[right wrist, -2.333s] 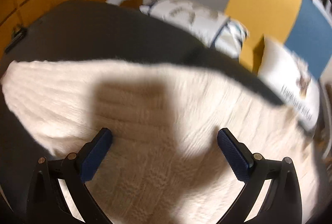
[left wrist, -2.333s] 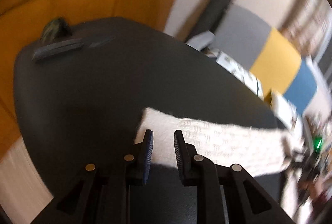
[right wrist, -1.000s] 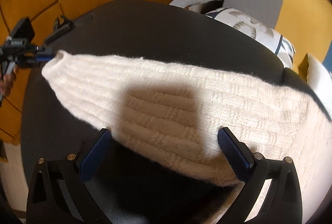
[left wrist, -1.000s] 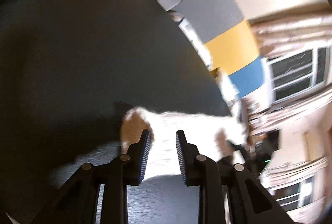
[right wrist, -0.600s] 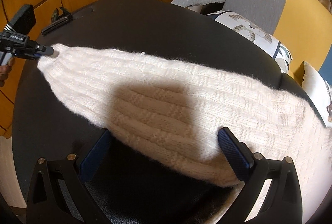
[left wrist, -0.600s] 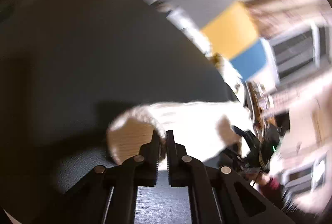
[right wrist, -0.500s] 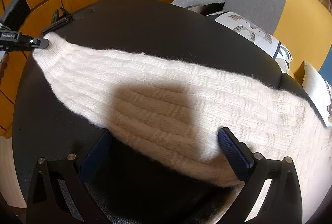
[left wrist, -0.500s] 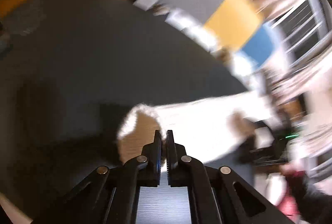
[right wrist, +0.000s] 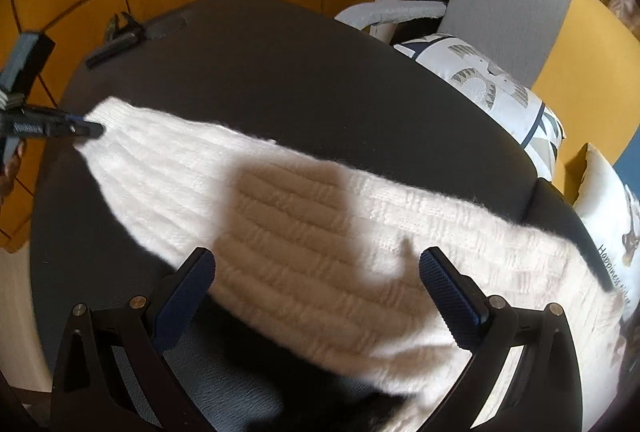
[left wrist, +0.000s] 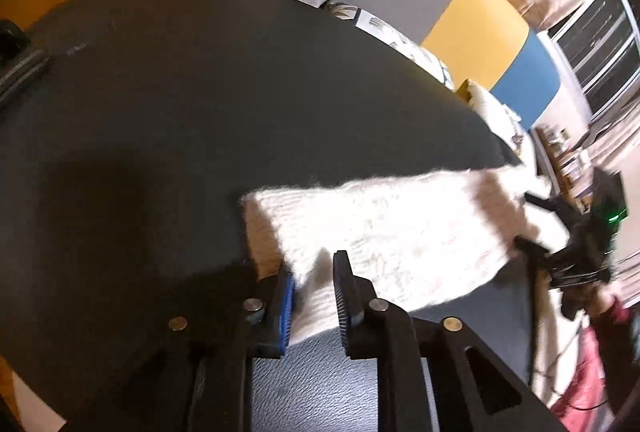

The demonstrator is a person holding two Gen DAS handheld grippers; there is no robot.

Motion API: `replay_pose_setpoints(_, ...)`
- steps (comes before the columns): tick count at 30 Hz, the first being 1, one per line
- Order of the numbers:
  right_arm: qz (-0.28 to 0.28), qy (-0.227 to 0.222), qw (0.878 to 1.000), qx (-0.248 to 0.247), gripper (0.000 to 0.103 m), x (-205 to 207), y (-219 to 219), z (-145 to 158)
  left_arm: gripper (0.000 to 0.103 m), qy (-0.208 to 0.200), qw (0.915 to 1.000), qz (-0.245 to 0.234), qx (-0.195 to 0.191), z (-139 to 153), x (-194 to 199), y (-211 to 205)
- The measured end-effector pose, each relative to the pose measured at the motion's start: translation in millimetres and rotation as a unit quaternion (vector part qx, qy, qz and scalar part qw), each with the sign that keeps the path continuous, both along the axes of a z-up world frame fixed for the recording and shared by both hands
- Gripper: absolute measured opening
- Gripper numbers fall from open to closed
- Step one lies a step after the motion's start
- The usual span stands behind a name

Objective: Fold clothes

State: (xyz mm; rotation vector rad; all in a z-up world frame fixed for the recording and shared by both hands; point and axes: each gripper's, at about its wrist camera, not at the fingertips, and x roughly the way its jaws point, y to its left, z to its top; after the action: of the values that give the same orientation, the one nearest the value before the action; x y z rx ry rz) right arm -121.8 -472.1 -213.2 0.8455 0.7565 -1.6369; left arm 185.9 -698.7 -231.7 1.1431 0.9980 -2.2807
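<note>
While the cream knitted sweater sleeve point(right wrist: 304, 216) lies stretched across the black table point(right wrist: 304, 72), the left gripper point(left wrist: 314, 274) stands at its cuff end with its jaws opening; the cuff's corner sits in the gap between the fingers point(left wrist: 345, 288), and whether the pads press on the knit I cannot tell. Ahead of these fingers the sleeve's short end point(left wrist: 256, 216) runs crosswise, and beyond it the dark tabletop is bare right up to its curved far edge. Off to the right of the left fingers, the sleeve runs toward the right gripper point(left wrist: 580, 248) (blurred in this view).

From the right wrist view, the right gripper point(right wrist: 316, 276) stands spread wide, holding nothing, one finger point(right wrist: 184, 292) at the sleeve's near edge and the other over the knit. The left gripper point(right wrist: 52, 128) shows far to the left, touching the cuff tip. Past the sleeve's far edge, open table reaches a black clip point(right wrist: 120, 40) near the rim; patterned cushions point(right wrist: 492, 88) lie just beyond the table's right edge.
</note>
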Motion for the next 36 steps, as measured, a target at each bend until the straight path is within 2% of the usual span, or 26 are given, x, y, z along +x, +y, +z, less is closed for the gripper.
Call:
replay_pose_setpoints(1,-0.004,-0.009,1.000,0.011,0.103,-3,-2,-8,0.016,0.003,1.0000,-0.003,0.004,1,-2,-1)
replay_pose_setpoints(2,-0.007,-0.017,1.000,0.017,0.103,-7,-3,-14,0.007,-0.001,1.0000,-0.001,-0.005,3,-3,0)
replay_pose_setpoints(3,-0.011,-0.021,1.000,0.009,0.103,-9,-1,-17,0.002,0.002,0.9999,0.003,-0.017,8,-3,2)
replay_pose_setpoints(5,-0.012,-0.022,1.000,0.001,0.103,-10,2,-16,0.002,0.039,0.9976,0.018,-0.053,31,4,10)
replay_pose_setpoints(7,-0.007,-0.022,1.000,0.004,0.102,-10,3,-11,0.002,0.092,0.9913,0.036,-0.087,62,20,17)
replay_pose_setpoints(8,-0.003,-0.021,1.000,0.005,0.095,-10,3,-6,0.002,0.103,0.9891,0.046,-0.095,69,26,19)
replay_pose_setpoints(11,-0.006,-0.012,1.000,-0.022,0.093,-13,3,10,0.002,0.078,0.9888,0.077,-0.101,60,52,15)
replay_pose_setpoints(12,-0.013,-0.009,1.000,-0.016,0.093,-16,0,8,0.002,0.066,0.9891,0.088,-0.098,54,58,12)
replay_pose_setpoints(15,-0.036,-0.009,0.999,0.012,0.094,-23,-9,-10,0.002,0.012,0.9920,0.115,-0.052,16,62,-4)
replay_pose_setpoints(19,-0.044,-0.001,0.999,-0.005,0.096,-18,-7,-17,0.002,0.018,0.9901,0.137,-0.024,4,55,-2)
replay_pose_setpoints(21,-0.047,0.005,0.999,-0.008,0.096,-16,-7,-19,0.003,-0.002,0.9911,0.126,-0.044,6,48,1)
replay_pose_setpoints(26,-0.050,0.001,0.999,0.000,0.100,-20,-16,-15,0.006,-0.010,0.9898,0.142,-0.012,21,49,-10)
replay_pose_setpoints(28,-0.050,-0.011,0.999,0.010,0.100,-24,-18,-10,0.008,-0.013,0.9872,0.158,-0.019,36,56,-8)
replay_pose_setpoints(29,-0.051,-0.020,0.999,0.002,0.100,-27,-14,1,0.008,-0.014,0.9855,0.167,-0.028,44,61,-7)
replay_pose_setpoints(30,-0.056,-0.028,0.997,-0.034,0.100,-30,0,18,0.009,-0.010,0.9839,0.175,-0.038,53,65,-4)
replay_pose_setpoints(33,-0.102,-0.065,0.986,-0.113,0.100,-53,51,53,0.014,0.041,0.9789,0.186,-0.073,80,70,13)
replay_pose_setpoints(35,-0.136,-0.076,0.978,-0.136,0.100,-69,87,63,0.016,0.075,0.9797,0.168,-0.080,89,53,23)
replay_pose_setpoints(36,-0.152,-0.073,0.976,-0.137,0.100,-74,105,63,0.016,0.065,0.9828,0.149,-0.086,89,33,29)
